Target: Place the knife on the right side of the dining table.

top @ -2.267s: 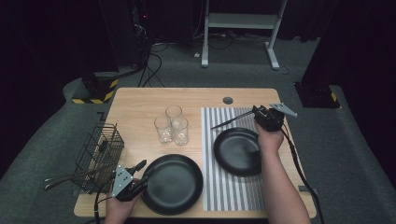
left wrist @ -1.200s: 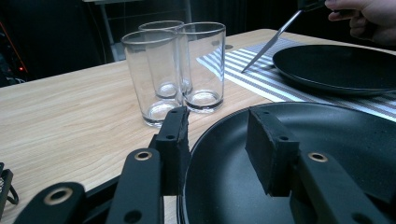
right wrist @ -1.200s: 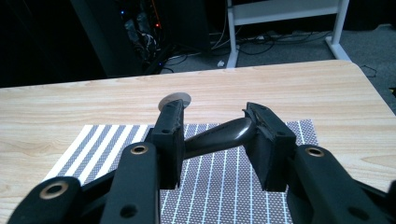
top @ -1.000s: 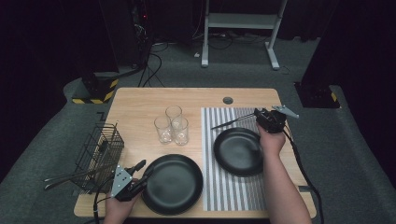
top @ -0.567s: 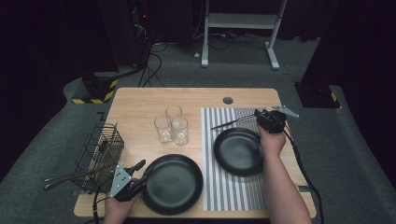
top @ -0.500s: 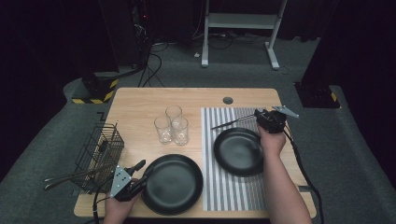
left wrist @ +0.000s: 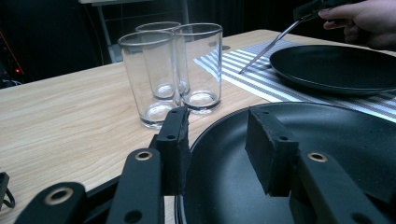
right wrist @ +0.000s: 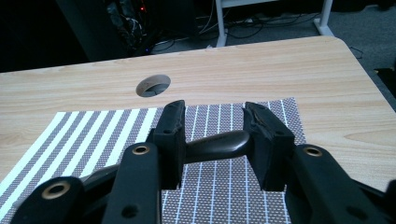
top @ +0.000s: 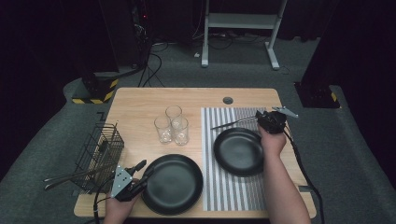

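Pinching the utensil handle (right wrist: 219,144) between its jaws, the right gripper (right wrist: 212,140) keeps it level over the striped placemat (right wrist: 70,135); the left gripper (left wrist: 217,149) straddles the near black plate's rim (left wrist: 210,135), jaws spread.

Three glasses (top: 171,125) stand between basket (top: 99,154) (left) and striped mat (top: 233,154).

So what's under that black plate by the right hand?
The far black plate lies on the striped mat, which covers the wooden table. Stripes show all around the plate; the mat right beneath it is hidden.
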A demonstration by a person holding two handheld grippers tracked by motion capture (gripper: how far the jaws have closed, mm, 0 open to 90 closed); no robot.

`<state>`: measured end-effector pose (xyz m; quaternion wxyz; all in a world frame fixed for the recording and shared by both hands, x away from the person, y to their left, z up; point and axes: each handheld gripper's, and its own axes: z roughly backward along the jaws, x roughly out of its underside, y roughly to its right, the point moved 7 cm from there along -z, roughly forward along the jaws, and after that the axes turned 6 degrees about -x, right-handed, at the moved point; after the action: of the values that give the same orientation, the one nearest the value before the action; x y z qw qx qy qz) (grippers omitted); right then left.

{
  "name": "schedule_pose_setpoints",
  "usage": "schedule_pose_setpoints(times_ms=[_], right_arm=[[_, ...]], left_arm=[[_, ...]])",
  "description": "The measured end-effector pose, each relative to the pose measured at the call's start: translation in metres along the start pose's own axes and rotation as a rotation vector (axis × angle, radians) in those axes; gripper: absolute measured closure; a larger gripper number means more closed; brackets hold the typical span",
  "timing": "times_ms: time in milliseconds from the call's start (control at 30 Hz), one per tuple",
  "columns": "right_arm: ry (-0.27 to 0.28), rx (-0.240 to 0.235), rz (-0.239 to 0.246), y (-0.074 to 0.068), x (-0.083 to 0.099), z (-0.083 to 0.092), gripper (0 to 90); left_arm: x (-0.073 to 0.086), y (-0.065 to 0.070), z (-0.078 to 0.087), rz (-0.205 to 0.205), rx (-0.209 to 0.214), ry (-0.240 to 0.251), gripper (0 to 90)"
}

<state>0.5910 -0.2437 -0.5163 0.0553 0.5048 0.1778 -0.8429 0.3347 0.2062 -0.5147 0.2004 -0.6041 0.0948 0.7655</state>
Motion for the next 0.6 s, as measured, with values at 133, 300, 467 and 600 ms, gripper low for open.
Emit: schedule_pose_setpoints(times_ms=[133,300,467,600], right_arm=[[-0.006,0.013,0.007,0.0018,-0.0006,0.0001,60.0],[-0.014,0.024,0.008,0.0050,0.0004,-0.0009,59.9],[-0.013,0.025,0.013,0.0056,0.0011,-0.0026,60.6],[-0.014,0.022,0.031,0.0026,0.0011,-0.0021,60.6]], left_arm=[[0.0000,-0.0005,-0.0002,-0.002,0.002,-0.001,59.4],[0.0001,0.0000,-0.0006,-0.006,0.002,-0.002,59.5],[0.0003,0.0001,-0.0007,-0.006,0.002,-0.002,59.5],[0.0001,0.0001,-0.0006,-0.004,0.002,-0.001,59.6]])
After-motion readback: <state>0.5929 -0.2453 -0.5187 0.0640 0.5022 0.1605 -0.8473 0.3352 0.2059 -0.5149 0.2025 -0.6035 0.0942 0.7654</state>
